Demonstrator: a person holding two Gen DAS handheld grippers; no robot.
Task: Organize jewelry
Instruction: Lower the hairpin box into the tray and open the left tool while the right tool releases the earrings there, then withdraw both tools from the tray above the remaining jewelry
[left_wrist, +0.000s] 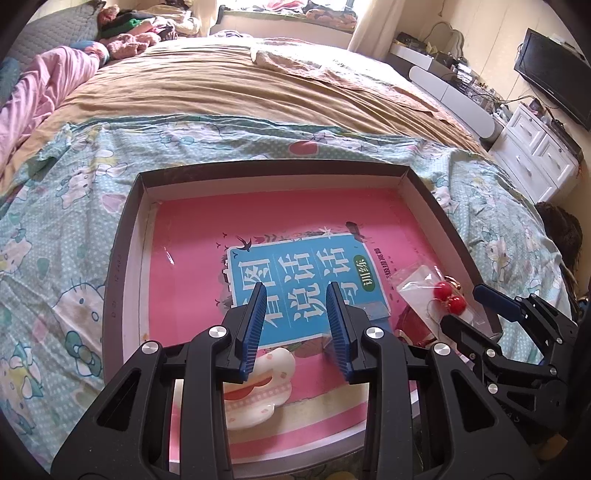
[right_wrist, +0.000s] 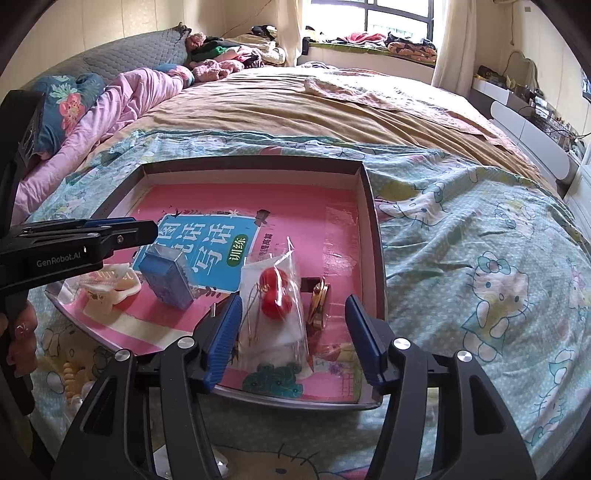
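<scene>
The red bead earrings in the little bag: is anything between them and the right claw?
No. The right claw stands open with the clear bag of red bead earrings right between its fingers. Nothing blocks them. The gold bangle stands just beside the bag.

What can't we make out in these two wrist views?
- Gold item beside the bag, right view: edge-on, type unclear.
- Blue box, left view: mostly behind the left gripper.
- Beads, right view: cut by the tray and the right gripper.
</scene>
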